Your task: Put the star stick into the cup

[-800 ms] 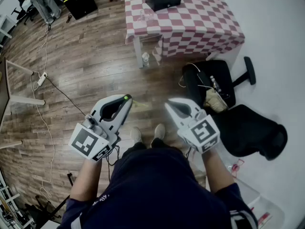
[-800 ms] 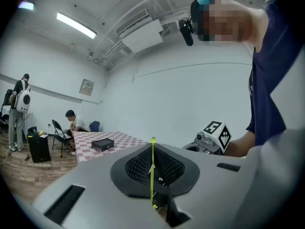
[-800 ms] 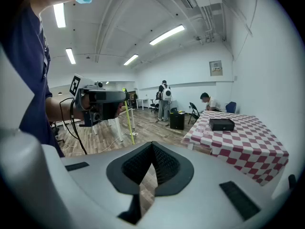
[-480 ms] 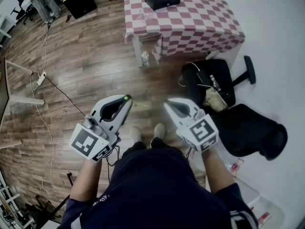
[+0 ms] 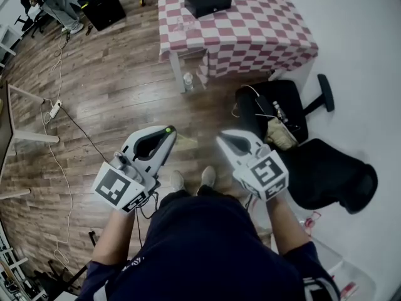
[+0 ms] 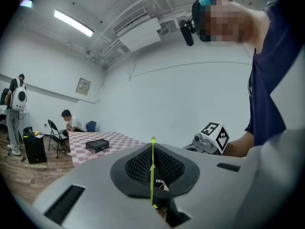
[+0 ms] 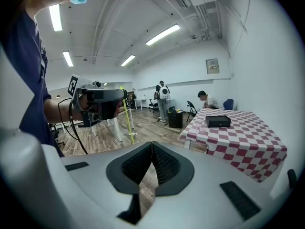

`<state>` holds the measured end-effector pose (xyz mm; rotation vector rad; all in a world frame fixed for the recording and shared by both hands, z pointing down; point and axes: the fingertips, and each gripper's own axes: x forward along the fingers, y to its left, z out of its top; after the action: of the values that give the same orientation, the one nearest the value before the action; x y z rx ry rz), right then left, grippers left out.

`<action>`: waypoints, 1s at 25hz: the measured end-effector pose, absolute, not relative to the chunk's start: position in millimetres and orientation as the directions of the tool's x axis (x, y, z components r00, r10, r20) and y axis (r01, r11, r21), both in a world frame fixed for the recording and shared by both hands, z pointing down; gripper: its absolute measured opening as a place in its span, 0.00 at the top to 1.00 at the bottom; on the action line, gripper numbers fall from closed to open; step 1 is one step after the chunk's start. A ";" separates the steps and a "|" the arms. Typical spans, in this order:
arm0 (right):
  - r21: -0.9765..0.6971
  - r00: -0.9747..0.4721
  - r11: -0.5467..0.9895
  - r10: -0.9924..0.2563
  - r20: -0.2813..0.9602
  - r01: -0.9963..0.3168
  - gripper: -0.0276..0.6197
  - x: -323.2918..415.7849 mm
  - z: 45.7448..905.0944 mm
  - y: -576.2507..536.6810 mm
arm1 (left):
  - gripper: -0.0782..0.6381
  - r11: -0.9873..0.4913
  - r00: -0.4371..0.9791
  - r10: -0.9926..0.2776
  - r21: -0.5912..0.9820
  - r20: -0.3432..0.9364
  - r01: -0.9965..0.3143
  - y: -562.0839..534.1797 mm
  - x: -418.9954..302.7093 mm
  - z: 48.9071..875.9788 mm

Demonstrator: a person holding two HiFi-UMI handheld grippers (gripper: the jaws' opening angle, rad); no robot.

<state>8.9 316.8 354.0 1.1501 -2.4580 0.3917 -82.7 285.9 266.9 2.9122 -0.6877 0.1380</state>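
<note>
My left gripper [image 5: 165, 133] is shut on a thin green star stick [image 5: 178, 138], held at waist height over the wooden floor. In the left gripper view the stick [image 6: 152, 168] stands upright between the closed pads of that gripper [image 6: 153, 144]. Beside it on the right, my right gripper [image 5: 220, 138] has its jaws shut and holds nothing; its own view shows the tips meeting [image 7: 152, 144]. A clear cup [image 5: 186, 22] stands on the red-checked table [image 5: 250, 30] far ahead, near a black box [image 5: 207, 2]. The right gripper view shows the left gripper [image 7: 102, 99] with the stick [image 7: 127, 120].
A black office chair [image 5: 282, 108] and a black bag [image 5: 329, 171] lie to the right. A bottle [image 5: 187, 80] stands on the floor by the table leg. A cable and power strip [image 5: 53, 108] run along the left. People are at the far end of the room [image 6: 71, 123].
The head view has shifted slightly, so the table sits a little further left and up. Both grippers hold nearly the same pose, and the stick stays in the left one.
</note>
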 end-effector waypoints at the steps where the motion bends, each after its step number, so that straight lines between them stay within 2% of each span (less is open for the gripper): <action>1: -0.081 -0.585 0.625 -0.667 0.462 -0.776 0.93 12.4 353.4 317.4 | 0.84 -0.885 0.891 -0.438 0.116 0.122 -0.451 286.4 -78.7 266.2; 14: -0.066 -0.591 0.630 -0.681 0.432 -0.774 0.93 74.4 343.2 325.6 | 0.84 -0.895 0.894 -0.437 0.054 0.102 -0.444 291.3 -24.6 246.2; 25: -0.080 -0.593 0.621 -0.690 0.416 -0.779 0.93 98.1 347.8 306.4 | 0.84 -0.902 0.901 -0.423 0.043 0.097 -0.429 269.7 -2.7 246.5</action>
<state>98.1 306.4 347.8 1.1783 -2.5021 0.3627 -2.7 269.7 246.5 3.0006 -0.6733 0.1310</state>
